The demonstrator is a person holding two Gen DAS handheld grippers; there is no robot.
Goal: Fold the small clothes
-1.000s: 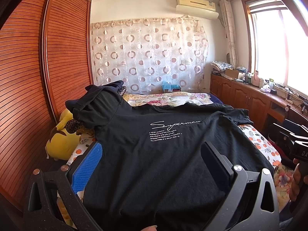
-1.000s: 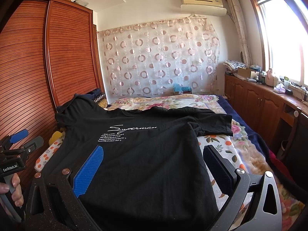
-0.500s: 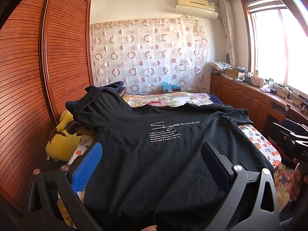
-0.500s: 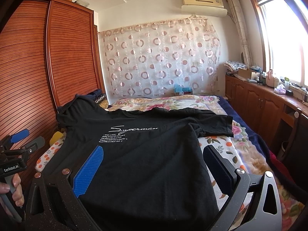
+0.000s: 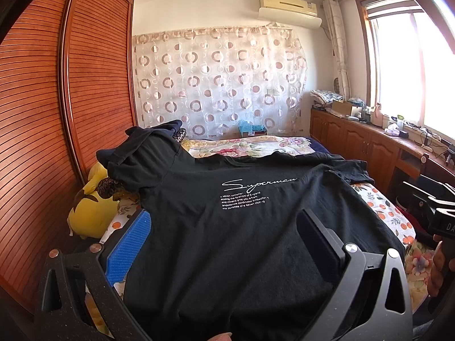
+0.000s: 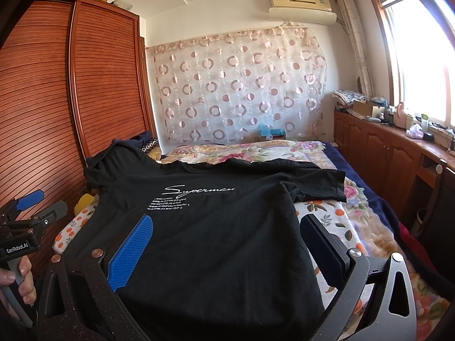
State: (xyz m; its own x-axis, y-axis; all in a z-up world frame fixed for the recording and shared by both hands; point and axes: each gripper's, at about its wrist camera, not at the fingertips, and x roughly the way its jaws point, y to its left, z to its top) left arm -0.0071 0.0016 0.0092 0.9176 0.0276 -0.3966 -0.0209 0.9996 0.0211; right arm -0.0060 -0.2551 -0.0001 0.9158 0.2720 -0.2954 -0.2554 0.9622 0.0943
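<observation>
- Left gripper (image 5: 224, 244): jaws spread wide, holding nothing, over the black T-shirt's (image 5: 241, 227) lower part.
- Right gripper (image 6: 227, 244): also agape, empty, above the shirt.
- T-shirt: spread print-up across the floral bed (image 6: 327, 213), one sleeve draped over a yellow plush (image 5: 91, 216).

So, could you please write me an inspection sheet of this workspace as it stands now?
Surface: bed with floral and orange-print covers.
Job's things: black T-shirt spread print-up, unfolded; one sleeve lies flat, the other sleeve is draped over a pile.
Clutter: yellow plush toy by the wardrobe; dark clothes heaped at the far corner.
Grippers: left gripper and right gripper both open over the shirt, gripping nothing.
Cables: a few on the window counter, away from the bed.
Surroundings: louvred wardrobe, circle-pattern curtain, air conditioner, bright window.
</observation>
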